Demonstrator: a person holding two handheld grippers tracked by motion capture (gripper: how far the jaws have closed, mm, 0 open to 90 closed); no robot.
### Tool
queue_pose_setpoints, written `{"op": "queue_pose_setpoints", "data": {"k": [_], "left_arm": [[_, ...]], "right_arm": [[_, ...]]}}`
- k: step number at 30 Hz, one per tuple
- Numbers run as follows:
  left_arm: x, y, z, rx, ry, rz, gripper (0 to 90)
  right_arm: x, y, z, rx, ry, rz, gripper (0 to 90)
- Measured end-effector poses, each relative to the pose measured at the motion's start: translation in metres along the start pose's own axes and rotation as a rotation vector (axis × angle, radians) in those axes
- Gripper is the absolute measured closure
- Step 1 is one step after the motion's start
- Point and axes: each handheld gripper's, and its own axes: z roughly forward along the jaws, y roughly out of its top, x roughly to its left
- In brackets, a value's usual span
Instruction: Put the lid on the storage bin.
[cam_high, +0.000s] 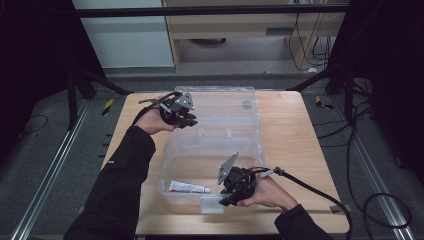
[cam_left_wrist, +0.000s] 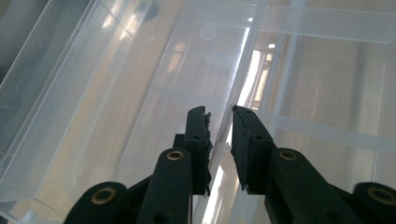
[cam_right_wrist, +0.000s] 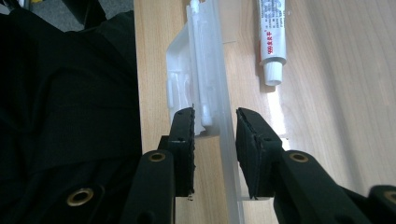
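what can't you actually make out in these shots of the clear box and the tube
- Print on the tube: too small in the high view; cut off by the top edge in the right gripper view.
- Whether the left gripper presses the lid edge: the clear plastic blurs contact.
- Whether the right gripper clamps the box wall and latch: gaps show, contact unclear.

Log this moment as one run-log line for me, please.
left gripper: fingers astride open lid edge | right gripper: fingers astride box front wall by latch | tube: lying in box
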Motion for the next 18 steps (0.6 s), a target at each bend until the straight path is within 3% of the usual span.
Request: {"op": "queue_pose_setpoints", "data": {"k": [8,18], "left_arm": [[0.0022,0.0006,0.0030,0.009,-0.019,0.020,77.0],[0.0019,0.0059,0.0022,0.044,-0.046,0.094,85.5]], "right_arm": [[-0.0006,0.0002,-0.0001,0.002,0.002,0.000,67.9],[-0.0013,0.0002,0.0000,0.002,0.004,0.010,68.1]]}}
